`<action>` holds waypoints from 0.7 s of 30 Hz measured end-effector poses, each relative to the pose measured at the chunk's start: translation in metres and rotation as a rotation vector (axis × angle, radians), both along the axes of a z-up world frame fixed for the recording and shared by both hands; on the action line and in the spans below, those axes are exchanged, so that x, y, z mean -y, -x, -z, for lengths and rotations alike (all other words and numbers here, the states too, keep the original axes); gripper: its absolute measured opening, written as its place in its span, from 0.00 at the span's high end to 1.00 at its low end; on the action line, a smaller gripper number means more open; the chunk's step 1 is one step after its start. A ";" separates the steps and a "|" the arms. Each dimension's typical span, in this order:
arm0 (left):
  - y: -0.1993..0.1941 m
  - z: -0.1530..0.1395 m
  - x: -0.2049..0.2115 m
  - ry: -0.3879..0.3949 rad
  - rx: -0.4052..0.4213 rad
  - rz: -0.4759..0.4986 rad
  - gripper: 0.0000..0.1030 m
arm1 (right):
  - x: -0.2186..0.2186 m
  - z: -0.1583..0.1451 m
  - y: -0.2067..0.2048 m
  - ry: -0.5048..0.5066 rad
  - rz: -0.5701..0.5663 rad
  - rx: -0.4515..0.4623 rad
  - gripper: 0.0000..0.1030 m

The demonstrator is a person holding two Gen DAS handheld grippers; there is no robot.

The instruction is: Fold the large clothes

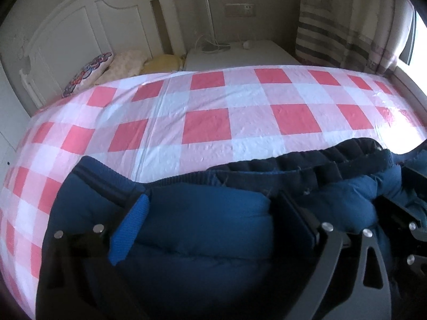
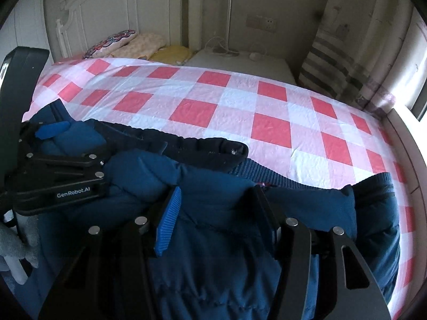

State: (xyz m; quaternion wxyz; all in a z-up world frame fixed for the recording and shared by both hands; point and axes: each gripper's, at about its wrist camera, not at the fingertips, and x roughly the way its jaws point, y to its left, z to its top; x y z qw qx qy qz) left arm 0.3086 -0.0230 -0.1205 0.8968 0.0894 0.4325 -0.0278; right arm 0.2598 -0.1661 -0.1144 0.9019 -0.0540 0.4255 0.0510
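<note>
A blue padded jacket (image 1: 202,240) with a dark navy lining and a ribbed hem lies bunched at the near edge of a bed with a pink-and-white checked sheet (image 1: 208,128). My left gripper (image 1: 213,197) stands wide open over it. A thick fold of the jacket bulges between its blue pad (image 1: 130,229) and the black finger opposite. In the right wrist view, my right gripper (image 2: 216,189) is open about half way astride another fold of the jacket (image 2: 218,253). The left gripper (image 2: 69,141) shows at that view's left, close beside it.
A white headboard (image 1: 66,34) and several pillows (image 1: 88,72) are at the far left end of the bed. Beyond the bed stand a white nightstand (image 1: 234,53) with cables and a striped curtain (image 1: 347,26) by a bright window. The checked sheet (image 2: 240,101) stretches far beyond the jacket.
</note>
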 end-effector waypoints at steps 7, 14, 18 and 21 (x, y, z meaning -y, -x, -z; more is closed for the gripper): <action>0.002 -0.001 0.005 -0.031 0.021 -0.005 0.06 | -0.009 0.004 -0.001 0.071 0.001 0.007 0.47; -0.001 -0.001 0.011 -0.091 -0.008 -0.002 0.03 | -0.015 0.005 -0.001 0.117 0.000 0.009 0.46; 0.006 -0.035 -0.008 -0.119 -0.012 0.053 0.03 | -0.002 -0.014 0.000 0.097 -0.047 -0.050 0.46; 0.012 -0.054 -0.044 -0.067 0.020 0.011 0.03 | 0.027 -0.042 0.021 0.079 -0.002 0.051 0.45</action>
